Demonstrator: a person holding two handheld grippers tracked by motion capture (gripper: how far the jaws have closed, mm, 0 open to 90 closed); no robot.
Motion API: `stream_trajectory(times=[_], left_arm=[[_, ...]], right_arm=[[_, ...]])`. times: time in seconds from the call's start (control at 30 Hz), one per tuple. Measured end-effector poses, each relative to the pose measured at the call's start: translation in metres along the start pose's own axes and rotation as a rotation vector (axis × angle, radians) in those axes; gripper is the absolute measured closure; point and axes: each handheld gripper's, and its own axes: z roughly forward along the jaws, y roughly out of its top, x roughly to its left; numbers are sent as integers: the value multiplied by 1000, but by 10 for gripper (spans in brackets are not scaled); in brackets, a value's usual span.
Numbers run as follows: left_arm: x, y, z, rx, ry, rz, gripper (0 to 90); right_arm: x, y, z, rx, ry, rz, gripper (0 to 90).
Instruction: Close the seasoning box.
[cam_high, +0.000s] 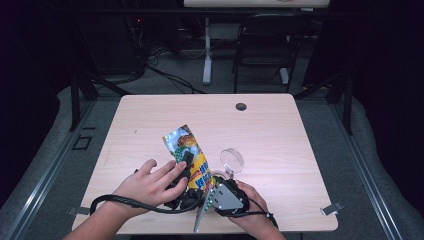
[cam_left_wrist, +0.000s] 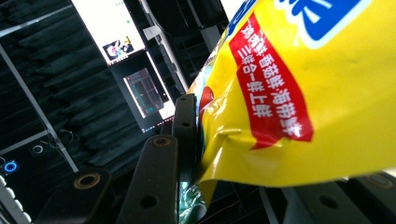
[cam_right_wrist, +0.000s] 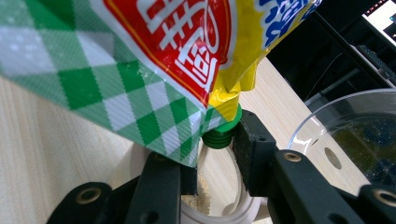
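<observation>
A yellow foil pouch (cam_high: 192, 157) with red and blue print and a green checked end hangs tilted above the table's front. My left gripper (cam_high: 188, 169) is shut on it, and in the left gripper view one black jaw presses into the pouch (cam_left_wrist: 299, 93). The pouch's green screw spout (cam_right_wrist: 219, 133) points down over a white round container (cam_right_wrist: 229, 212) with beige powder inside. My right gripper (cam_right_wrist: 205, 144) stands with a jaw on either side of that container, shut on it. In the high view the right gripper (cam_high: 221, 194) sits just below the pouch's low end.
A clear round plastic lid or bowl (cam_high: 232, 160) rests just behind the right gripper, also close on the right in the right gripper view (cam_right_wrist: 355, 140). The light wooden table (cam_high: 150, 120) has a cable hole (cam_high: 241, 106) at the back. A chair stands beyond it.
</observation>
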Motion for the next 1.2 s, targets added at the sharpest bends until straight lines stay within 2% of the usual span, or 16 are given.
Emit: stream_trajectory(times=[0.27,0.3,0.4,0.53,0.6,0.9,1.03,1.13,1.2], left_arm=[[-1,1,-1,-6,5,5,741],[-1,1,-1,-4,-9,-1,743],[-1,1,-3,1,1,13,751],[-2,1,-4,-8,-4,-3,763],[-1,2,-4,-5,-8,4,772],[-1,2,-5,-23,-19,-12,809],[-1,2,-6,-30,-16,-27,828],[0,3,-7,-30,-13,-21,833],[0,2,-7,-28,-28,-26,834]], right_arm=[[0,0,1,2,7,0,717],[0,-1,1,3,8,0,718],[-1,-1,1,5,7,4,717],[-2,-1,1,2,5,7,717],[-2,-2,1,2,10,10,717],[-3,-2,2,5,9,17,717],[-3,-3,2,4,9,19,717],[-3,-3,2,2,8,22,717],[-3,-3,2,0,7,23,717]])
